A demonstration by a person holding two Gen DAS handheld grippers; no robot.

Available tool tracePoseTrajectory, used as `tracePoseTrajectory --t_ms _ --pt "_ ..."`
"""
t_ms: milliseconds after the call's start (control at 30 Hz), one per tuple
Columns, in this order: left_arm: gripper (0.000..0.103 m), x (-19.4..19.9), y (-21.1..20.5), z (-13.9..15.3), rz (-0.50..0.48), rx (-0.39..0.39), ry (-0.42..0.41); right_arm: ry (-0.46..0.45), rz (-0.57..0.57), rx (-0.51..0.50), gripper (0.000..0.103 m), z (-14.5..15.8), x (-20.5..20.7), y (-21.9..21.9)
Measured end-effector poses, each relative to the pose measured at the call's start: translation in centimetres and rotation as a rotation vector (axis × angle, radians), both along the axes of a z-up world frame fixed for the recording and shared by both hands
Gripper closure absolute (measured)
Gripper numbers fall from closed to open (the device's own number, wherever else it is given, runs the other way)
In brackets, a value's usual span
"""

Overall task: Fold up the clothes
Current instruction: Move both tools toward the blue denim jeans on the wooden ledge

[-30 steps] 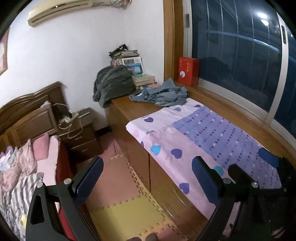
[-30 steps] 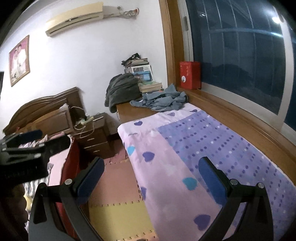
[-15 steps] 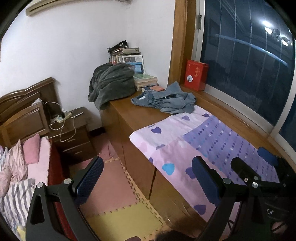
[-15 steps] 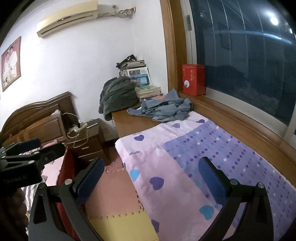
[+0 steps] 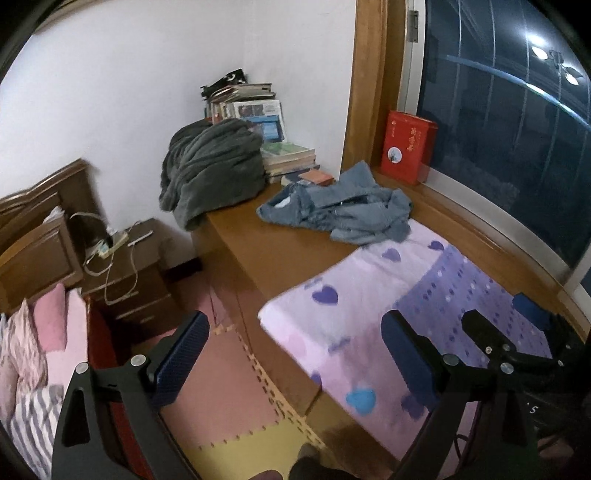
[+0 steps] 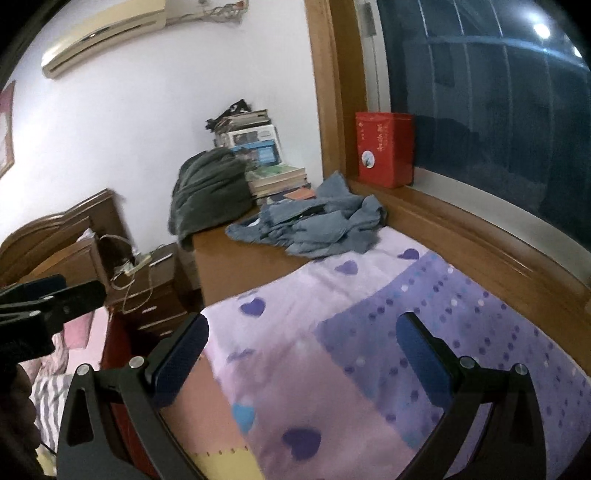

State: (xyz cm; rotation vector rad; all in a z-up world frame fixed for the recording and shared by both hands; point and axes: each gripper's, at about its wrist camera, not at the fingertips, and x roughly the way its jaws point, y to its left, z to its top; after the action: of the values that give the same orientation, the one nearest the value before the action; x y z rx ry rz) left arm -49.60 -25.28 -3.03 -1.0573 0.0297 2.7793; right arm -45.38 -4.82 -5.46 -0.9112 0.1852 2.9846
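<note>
Both claws, left claw (image 5: 291, 354) and right claw (image 6: 303, 350), gaped apart, empty, with the crumpled blue garment (image 5: 340, 210) lying at twelve o'clock on the desk (image 5: 280, 251).

We are in a home bedroom. A wooden headboard (image 5: 40, 221) stands at the left with pink pillows (image 5: 55, 332) and striped bedding (image 5: 33, 424) below it, and a nightstand (image 5: 136, 273) beside it carries a power strip (image 5: 114, 242) with trailing cords. An air conditioner (image 6: 107, 33) hangs high on the white wall. Along the dark window (image 5: 517, 140) runs a wooden ledge (image 5: 258, 251) with a heart-print mat (image 6: 369, 350), a blue garment (image 5: 340, 210), a grey blanket (image 5: 214, 166), stacked books (image 5: 284, 155) and a red box (image 5: 406, 147). Foam tiles (image 5: 229, 398) cover the floor.
</note>
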Motion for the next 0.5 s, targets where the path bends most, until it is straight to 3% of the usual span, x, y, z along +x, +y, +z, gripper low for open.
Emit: tracePoseTrajectory --t_ms 267,367,500 --pt "0.009 -7.3 1.8 -0.6 -0.002 -0.049 -0.018 -0.027 -0.041 -0.032 0.0 -2.0 -7.3 2.2" --pt "0.009 -9.1 2.3 -1.4 -0.029 -0.027 -0.073 -0.028 -0.04 -0.016 0.0 -2.2 -8.6 2.0" --pt "0.009 -11.2 3.0 -1.5 -0.061 -0.038 -0.085 -0.018 -0.04 0.007 0.0 -1.9 -9.5 1.6"
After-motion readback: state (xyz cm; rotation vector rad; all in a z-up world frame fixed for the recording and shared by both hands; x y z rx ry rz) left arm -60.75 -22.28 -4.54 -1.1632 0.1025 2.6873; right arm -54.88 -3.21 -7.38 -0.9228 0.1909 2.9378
